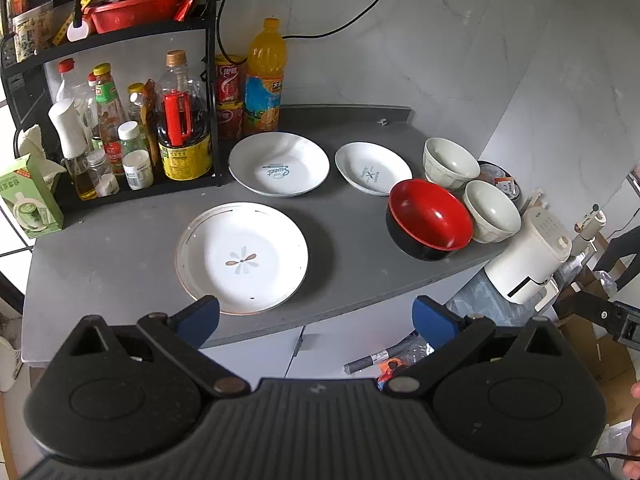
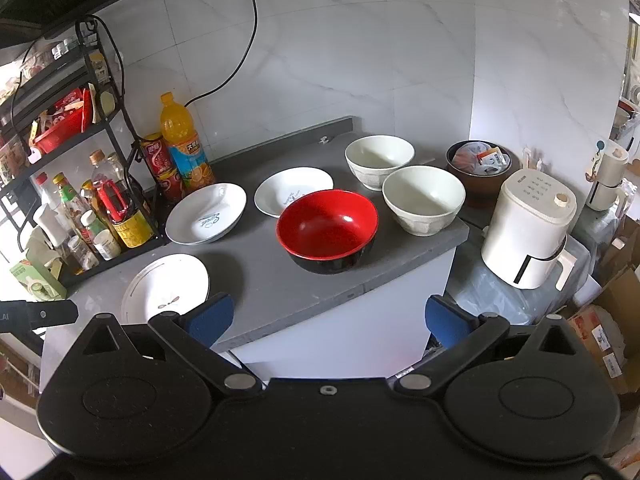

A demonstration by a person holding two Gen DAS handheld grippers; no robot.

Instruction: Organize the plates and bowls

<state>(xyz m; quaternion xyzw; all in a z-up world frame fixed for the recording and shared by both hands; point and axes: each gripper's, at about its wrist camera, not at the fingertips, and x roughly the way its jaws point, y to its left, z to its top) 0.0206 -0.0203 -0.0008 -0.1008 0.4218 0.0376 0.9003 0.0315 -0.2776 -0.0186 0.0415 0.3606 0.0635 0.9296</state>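
Left gripper [image 1: 316, 316] and right gripper [image 2: 326, 320] both spread wide, holding nothing, hovering off the counter [image 1: 120, 248] edge. Flower plate [image 1: 242, 258] sits at 12 o'clock from the left one, w/ "Sweet" plate [image 1: 279, 164] beyond. Red bowl [image 2: 327, 230] at 12 from the right; small plate [image 2: 294, 192] at 11, two white bowls [image 2: 423, 199] at 1.

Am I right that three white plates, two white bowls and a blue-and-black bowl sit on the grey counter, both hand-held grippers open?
Not quite: the coloured bowl is red inside and black outside, not blue, as the right wrist view shows. The rest stands.
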